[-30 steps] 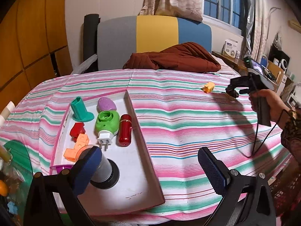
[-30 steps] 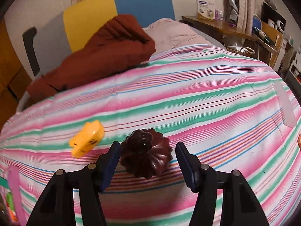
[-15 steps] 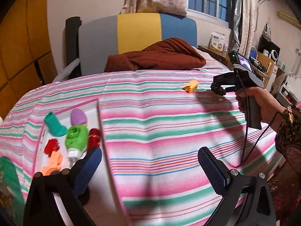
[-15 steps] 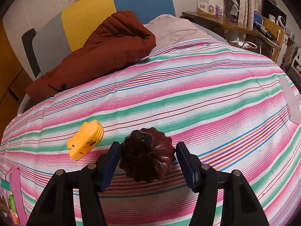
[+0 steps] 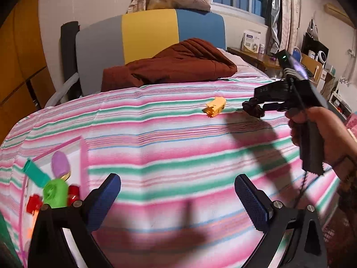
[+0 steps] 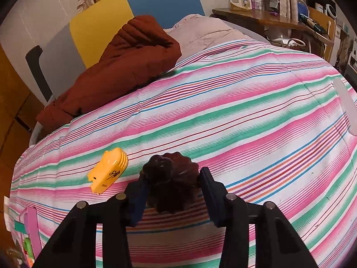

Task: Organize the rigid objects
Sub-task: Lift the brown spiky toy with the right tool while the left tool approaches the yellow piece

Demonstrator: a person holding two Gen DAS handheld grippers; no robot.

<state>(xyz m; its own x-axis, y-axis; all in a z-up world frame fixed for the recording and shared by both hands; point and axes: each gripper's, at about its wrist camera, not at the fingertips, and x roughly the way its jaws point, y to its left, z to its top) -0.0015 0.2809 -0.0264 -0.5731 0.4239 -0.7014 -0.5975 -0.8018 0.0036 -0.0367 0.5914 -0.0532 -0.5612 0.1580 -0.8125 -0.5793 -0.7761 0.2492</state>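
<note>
Black right claw [image 6: 173, 182], angled downward, clamps brown fluted mold [image 6: 171, 178].

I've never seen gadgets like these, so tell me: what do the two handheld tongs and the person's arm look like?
Both tongs are black plastic frames with silver bolts and two fingers faced with dark blue dotted pads: the left tongs, the right tongs. Seen from the left camera, the right tongs have a black pistol-style handle, a screen on top with a small green light, and a thin black cable hanging below. The hand has a thin band at the wrist.
</note>
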